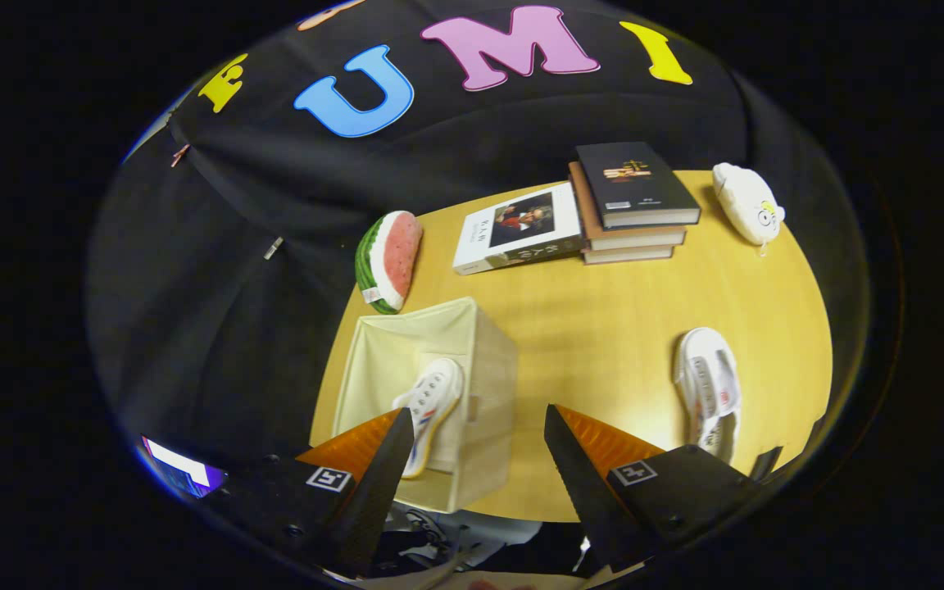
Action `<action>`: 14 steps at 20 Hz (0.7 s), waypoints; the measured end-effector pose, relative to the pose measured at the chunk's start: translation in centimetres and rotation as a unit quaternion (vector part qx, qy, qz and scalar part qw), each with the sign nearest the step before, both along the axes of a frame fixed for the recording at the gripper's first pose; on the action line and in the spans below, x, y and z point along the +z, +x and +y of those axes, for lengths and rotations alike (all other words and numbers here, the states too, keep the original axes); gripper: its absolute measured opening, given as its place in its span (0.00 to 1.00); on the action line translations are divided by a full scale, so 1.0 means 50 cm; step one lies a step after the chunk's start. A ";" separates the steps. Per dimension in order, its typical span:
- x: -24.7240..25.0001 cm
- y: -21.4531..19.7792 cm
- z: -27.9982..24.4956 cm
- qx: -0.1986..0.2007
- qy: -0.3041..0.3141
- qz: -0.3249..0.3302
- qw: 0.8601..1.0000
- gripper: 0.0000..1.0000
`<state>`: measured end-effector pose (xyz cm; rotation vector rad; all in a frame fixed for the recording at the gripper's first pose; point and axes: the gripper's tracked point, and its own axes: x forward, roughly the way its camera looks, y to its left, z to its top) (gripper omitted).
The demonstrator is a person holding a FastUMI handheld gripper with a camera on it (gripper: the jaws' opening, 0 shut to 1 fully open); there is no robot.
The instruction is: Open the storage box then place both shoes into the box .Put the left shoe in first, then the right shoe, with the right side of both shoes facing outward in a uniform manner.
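An open cream fabric storage box (488, 369) stands on the wooden table, just ahead of my left finger. One white shoe (433, 401) with red and blue stripes lies inside it, its heel partly hidden behind that finger. The other white shoe (710, 389) lies flat on the table beyond my right finger, off to the right. My gripper (476, 430) hovers above the table's near edge, open, with nothing between its fingers.
A watermelon-slice plush (390, 260) lies behind the box. A white book (517, 228) and a stack of three books (632, 201) sit at the back of the table (603, 319), with a white plush toy (746, 201) at the far right. Bare wood separates box and loose shoe.
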<state>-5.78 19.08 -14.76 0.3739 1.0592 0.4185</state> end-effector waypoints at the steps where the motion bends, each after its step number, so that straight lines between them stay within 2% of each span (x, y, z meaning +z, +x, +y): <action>1: -0.019 -0.002 -0.046 0.001 -0.019 -0.007 1.000 0.98; 8: -0.186 -0.052 -0.322 -0.012 -0.125 -0.001 0.992 0.98; 14: -0.327 -0.070 -0.429 -0.006 -0.168 0.023 0.985 0.98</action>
